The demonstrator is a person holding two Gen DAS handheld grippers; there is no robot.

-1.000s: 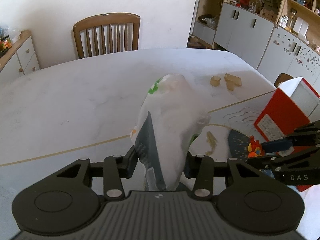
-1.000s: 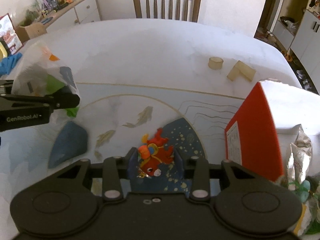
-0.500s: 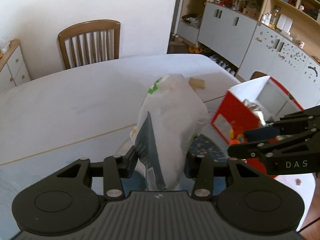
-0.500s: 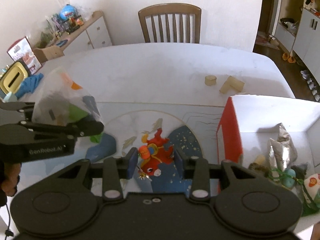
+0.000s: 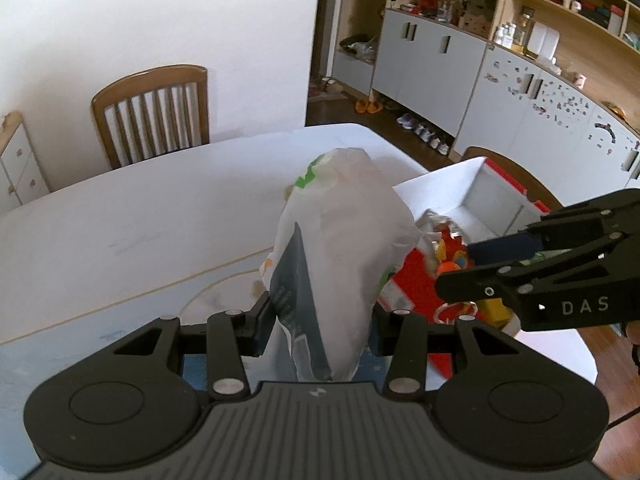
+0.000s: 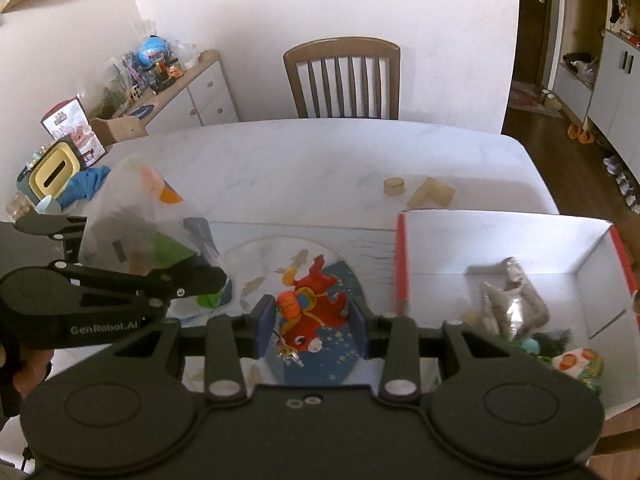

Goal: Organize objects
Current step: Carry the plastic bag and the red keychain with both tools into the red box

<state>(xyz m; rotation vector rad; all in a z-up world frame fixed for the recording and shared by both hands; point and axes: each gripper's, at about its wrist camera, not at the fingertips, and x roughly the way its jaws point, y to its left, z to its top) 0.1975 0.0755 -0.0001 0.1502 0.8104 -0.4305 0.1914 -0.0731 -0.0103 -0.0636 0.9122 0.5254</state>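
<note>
Above the table: both grippers are off the white marble-look table, each with a load, near the red-and-white open cardboard box at the table's right end.
Left gripper: clamped on a translucent white plastic bag with green, orange and dark printed contents; the bag stands up out of the jaws, clear of the table.
Right gripper: clamped on a small red plush fish toy with an orange and blue trim; a small metal clasp hangs under it.
Box contents: a crumpled silver foil packet and some green and orange items in the near corner.
Left on table: two tan wooden blocks beyond the box.
Step in hand (judged): carrying both loads to the box.
Doing it well: bring one gripper over the opening at a time, as they sit close together. Clear the red wall before lowering. Place the toy in the bare far part of the box, and release low. The bag is bulky and soft, so set it down upright beside the foil packet, not on it.
Hard to make out: what is inside the bag; its lower end hides behind the left gripper body. The box's near right corner is cut off, and the items there are blurred.
</note>
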